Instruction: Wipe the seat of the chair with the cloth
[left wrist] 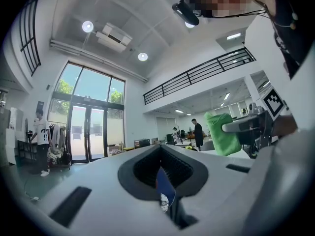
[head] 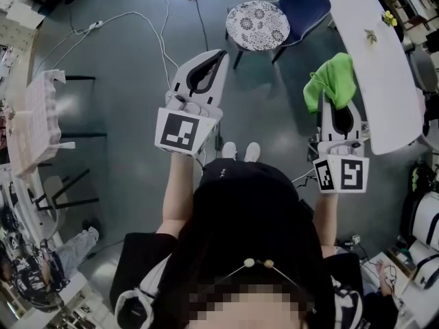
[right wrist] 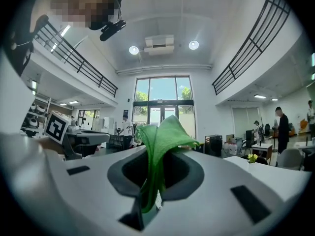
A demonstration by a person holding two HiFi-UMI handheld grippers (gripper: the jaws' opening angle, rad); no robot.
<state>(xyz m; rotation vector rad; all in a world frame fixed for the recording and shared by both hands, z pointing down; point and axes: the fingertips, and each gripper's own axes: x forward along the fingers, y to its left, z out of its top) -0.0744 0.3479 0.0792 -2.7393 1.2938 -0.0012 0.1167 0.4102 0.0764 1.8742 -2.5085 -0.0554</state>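
Head view: right gripper is closed on the green cloth, held up near the table edge. Left gripper has its jaws together, with nothing between them. Chair stands ahead, well apart from both.

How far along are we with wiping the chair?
Done: the green cloth is clamped in the right gripper. In hand: both grippers are held in the air, the left gripper shut and empty. Left: the cloth is well short of the chair seat, so all the wiping remains.
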